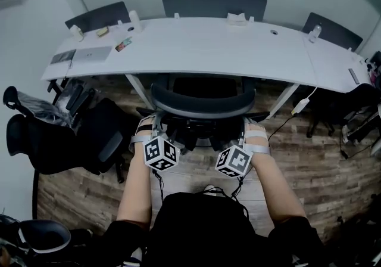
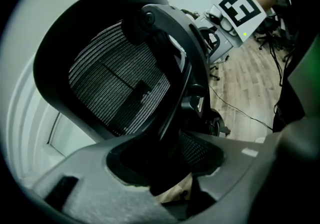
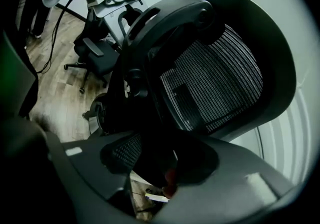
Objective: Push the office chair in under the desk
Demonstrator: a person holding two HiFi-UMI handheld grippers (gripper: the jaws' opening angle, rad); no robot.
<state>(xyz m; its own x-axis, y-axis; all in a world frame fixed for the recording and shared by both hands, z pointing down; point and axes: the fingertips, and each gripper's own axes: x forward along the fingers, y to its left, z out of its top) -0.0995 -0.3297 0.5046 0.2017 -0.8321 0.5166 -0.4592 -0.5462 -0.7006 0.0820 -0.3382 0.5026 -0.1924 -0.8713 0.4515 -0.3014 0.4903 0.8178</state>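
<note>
The black mesh-backed office chair [image 1: 202,106] stands at the long white desk [image 1: 202,51], its seat under the desktop and its curved backrest just outside the front edge. My left gripper [image 1: 146,132] is at the backrest's left side and my right gripper [image 1: 253,134] at its right side. In the left gripper view the chair's mesh back [image 2: 115,88] fills the picture, and a dark part of its frame lies between the left gripper's [image 2: 165,178] jaws. The right gripper view shows the same mesh back [image 3: 210,83], with dark frame between the right gripper's [image 3: 160,168] jaws. Whether the pads press on the frame is hidden in shadow.
A second black chair [image 1: 71,134] stands close on the left. White desk legs [image 1: 140,90] slant down either side of the chair. A white cable with an adapter [image 1: 299,106] hangs at the right, near more chair bases [image 1: 357,117]. A laptop [image 1: 89,54] and small items lie on the desk.
</note>
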